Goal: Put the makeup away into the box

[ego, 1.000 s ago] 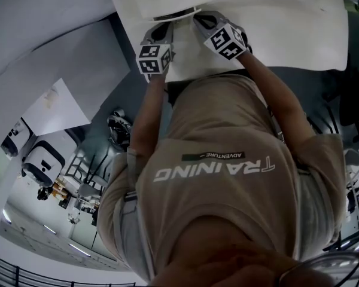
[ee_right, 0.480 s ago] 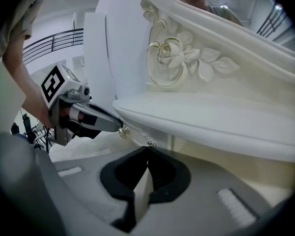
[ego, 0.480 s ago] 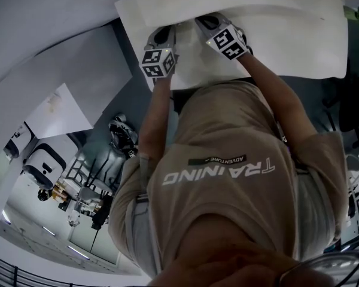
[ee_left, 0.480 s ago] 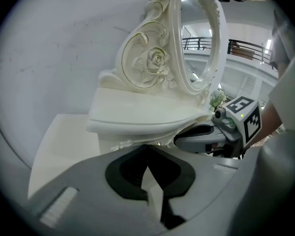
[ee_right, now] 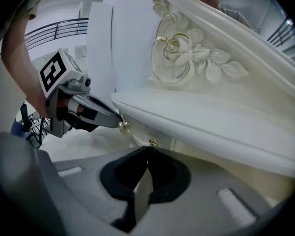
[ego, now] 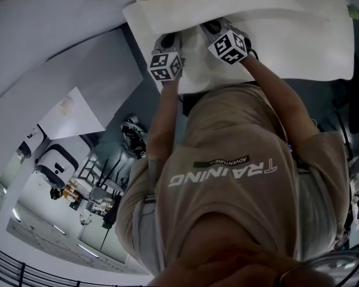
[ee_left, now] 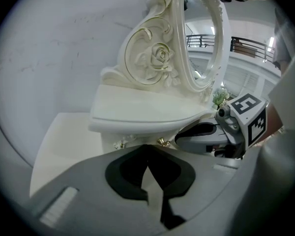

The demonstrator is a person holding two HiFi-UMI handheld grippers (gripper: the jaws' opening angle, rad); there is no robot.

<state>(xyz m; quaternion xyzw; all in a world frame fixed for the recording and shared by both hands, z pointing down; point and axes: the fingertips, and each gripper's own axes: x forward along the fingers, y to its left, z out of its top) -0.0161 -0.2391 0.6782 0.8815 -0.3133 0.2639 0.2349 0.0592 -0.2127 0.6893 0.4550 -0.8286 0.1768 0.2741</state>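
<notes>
1. At left, the left tool: jaws pressed together with nothing between them, aimed at the lower front of the box. In the right gripper view, tip just beside a gold knob; touching or not, impossible to tell.
2. In the middle, the ornate white mirror box: upright on the white counter, near one of its corners in the head view. Carved rose on the side panel. Oval mirror standing above an overhanging top ledge. More small gold knobs along the front under that ledge.
3. At right, the right tool: jaws likewise closed together on nothing, pointed at the same front. Tip tucked under the ledge, near the left tool.
4. In the head view, both tools side by side just inside the counter's near edge, held out on bare forearms from a beige shirt.
</notes>
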